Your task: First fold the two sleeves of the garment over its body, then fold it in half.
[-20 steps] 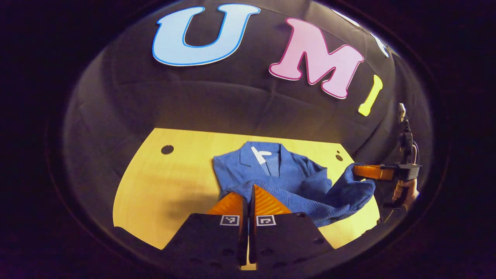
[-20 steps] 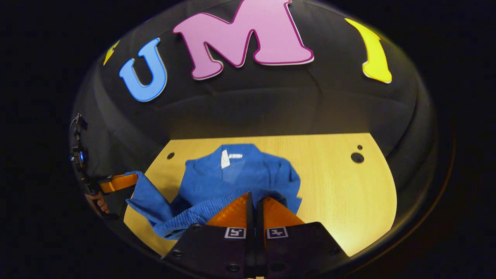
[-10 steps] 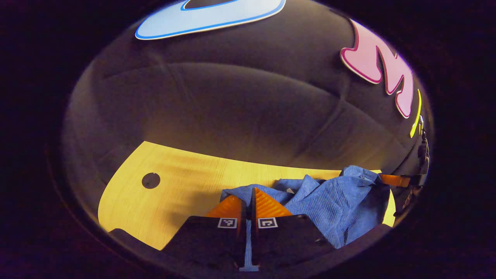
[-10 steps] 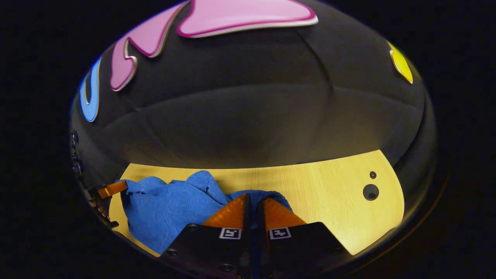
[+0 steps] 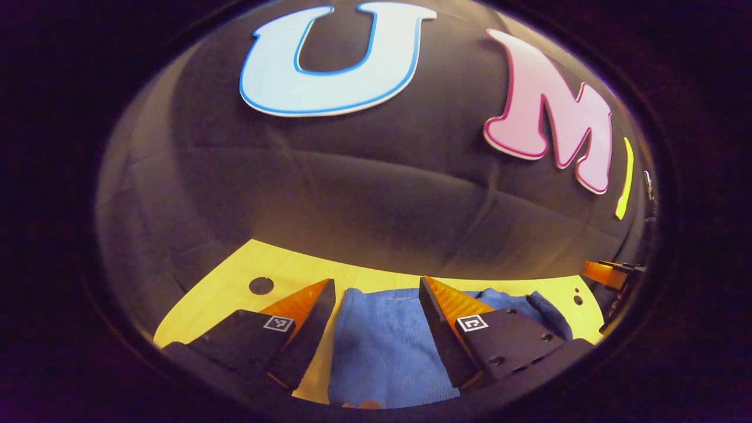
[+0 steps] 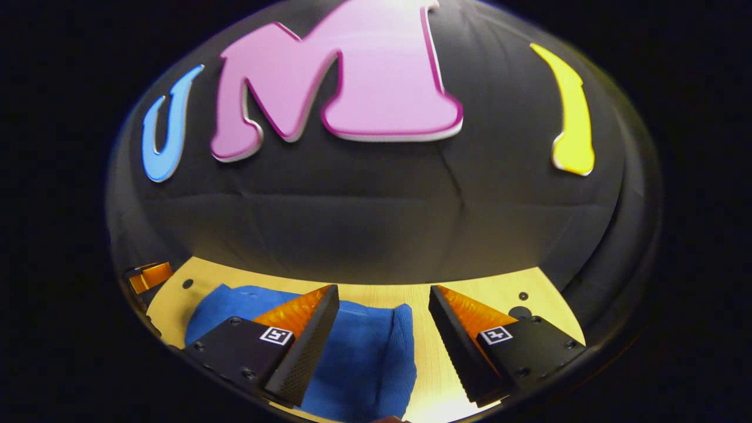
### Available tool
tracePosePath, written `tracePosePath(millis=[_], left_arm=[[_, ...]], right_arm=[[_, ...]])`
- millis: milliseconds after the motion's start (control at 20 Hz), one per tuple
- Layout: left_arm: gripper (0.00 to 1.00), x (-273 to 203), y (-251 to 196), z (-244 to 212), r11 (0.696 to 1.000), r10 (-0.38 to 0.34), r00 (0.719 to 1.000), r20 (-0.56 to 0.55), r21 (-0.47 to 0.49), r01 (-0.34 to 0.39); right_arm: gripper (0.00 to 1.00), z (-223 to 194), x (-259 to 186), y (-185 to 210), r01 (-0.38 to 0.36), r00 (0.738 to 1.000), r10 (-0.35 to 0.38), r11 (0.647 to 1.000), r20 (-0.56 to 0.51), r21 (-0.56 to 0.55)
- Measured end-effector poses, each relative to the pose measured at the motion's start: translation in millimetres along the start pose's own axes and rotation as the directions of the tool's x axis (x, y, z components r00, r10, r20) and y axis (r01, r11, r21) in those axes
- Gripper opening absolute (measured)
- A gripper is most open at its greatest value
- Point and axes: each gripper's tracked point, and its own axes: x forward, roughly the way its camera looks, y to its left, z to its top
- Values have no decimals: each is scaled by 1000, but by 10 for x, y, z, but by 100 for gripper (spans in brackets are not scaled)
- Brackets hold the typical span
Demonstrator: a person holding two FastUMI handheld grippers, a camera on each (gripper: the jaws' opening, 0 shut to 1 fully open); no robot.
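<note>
Light wood table (image 5: 235, 288) with a few dark round holes drilled near its back corners, set inside a booth with a black cloth wall (image 5: 364, 176) right behind it. Lighting is warm and dim, so the table reads pretty yellow.

The garment (image 5: 382, 346) is a blue ribbed knit lying on the table, bunched into a compact folded bundle. In the right gripper view the garment (image 6: 364, 352) has a rounded, thick edge on its right side, and bare table (image 6: 429, 352) runs beside that edge.

Left gripper (image 5: 376, 288) is spread wide, fingers either side of the cloth, pinching nothing. Right gripper (image 6: 385, 294) is spread wide too; its left finger sits over the garment, its right finger over bare table.

Hard to say whether the fingers touch the fabric. The garment's near edge is cut off, and sleeves and collar can't be made out in the bundle.
</note>
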Motion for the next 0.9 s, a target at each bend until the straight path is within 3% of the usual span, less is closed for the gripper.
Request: tracePosePath(millis=[100, 150, 250, 350, 450, 700, 900], left_arm=[[83, -608, -142, -98, 990, -102, 994, 38, -90, 105], [83, -923, -133, -167, 984, -122, 991, 52, -126, 127], [83, -1437, 58, -444, 988, -87, 994, 61, -126, 94], [83, -1932, 236, -645, 997, -41, 995, 96, -54, 47], [82, -2369, 181, -642, 998, -61, 984, 167, -10, 63], [80, -3520, 76, -733, 989, -138, 966, 220, -23, 147], [80, -4090, 68, -878, 984, -149, 957, 247, -59, 168]], right_arm=[[98, 99, -430, 125, -7, 998, 7, 1000, 70, -2], [98, 10, -661, 221, -24, 999, 24, 1000, 40, -11], [98, -164, -1165, 400, -44, 999, 45, 997, 15, -68], [98, -230, -1665, 570, -51, 998, 57, 991, 41, -124], [98, -254, -2155, 718, -53, 992, 71, 984, 102, -171], [96, -442, -3359, 1188, -113, 989, 128, 980, 79, -166], [96, -463, -3921, 1264, -27, 991, 47, 987, 123, -158]])
